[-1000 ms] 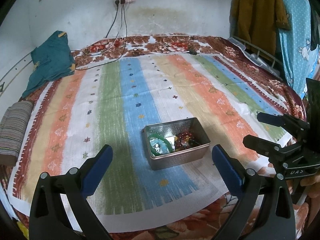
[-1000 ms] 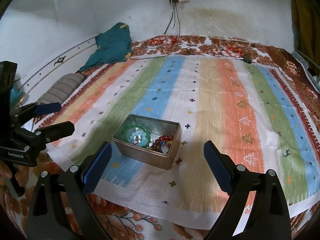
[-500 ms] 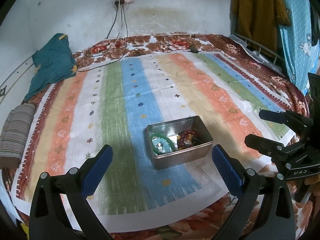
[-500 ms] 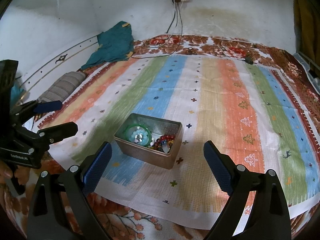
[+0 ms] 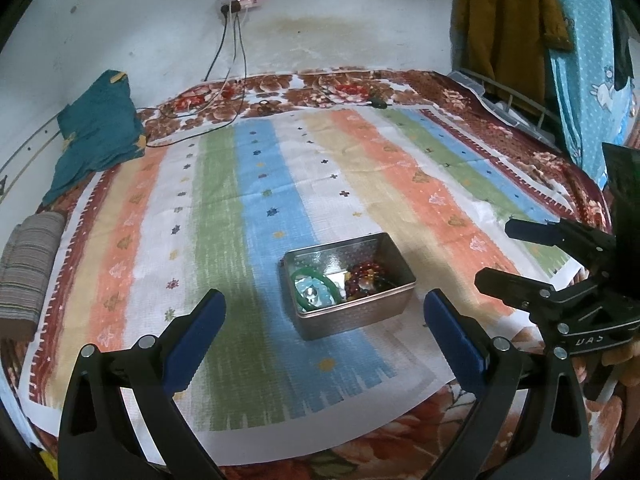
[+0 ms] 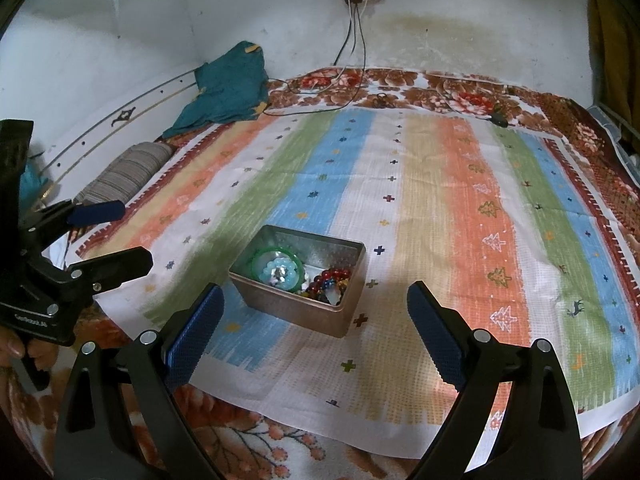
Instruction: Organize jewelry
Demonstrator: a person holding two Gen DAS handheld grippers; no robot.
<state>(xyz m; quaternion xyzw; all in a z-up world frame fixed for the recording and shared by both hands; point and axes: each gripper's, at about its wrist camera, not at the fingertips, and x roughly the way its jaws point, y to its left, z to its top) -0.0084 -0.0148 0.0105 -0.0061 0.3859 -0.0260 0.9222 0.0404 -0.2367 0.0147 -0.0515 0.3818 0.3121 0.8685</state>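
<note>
An open metal tin [image 5: 352,316] [image 6: 288,308] sits on the striped cloth near its front edge. Inside lie a green bangle [image 5: 298,280] [image 6: 256,258] around pale blue beads, and a heap of red and dark beads [image 5: 366,278] [image 6: 330,278]. My left gripper [image 5: 323,300] is open and empty, short of the tin. My right gripper [image 6: 315,294] is also open and empty, just in front of the tin. Each gripper shows in the other's view: the right gripper [image 5: 500,254] to the tin's right, the left gripper [image 6: 130,234] to its left.
The striped cloth [image 5: 248,208] covers a floral blanket [image 6: 240,440] on a bed against a white wall. A teal garment [image 5: 96,132], a striped roll [image 5: 28,264] and cables [image 5: 192,128] lie at the far left. Clothes [image 5: 508,20] hang at the right above a wire rack.
Both cameras have shifted slightly, so the tin sits a little higher in each view. Both grippers remain open and nothing has been picked up.
</note>
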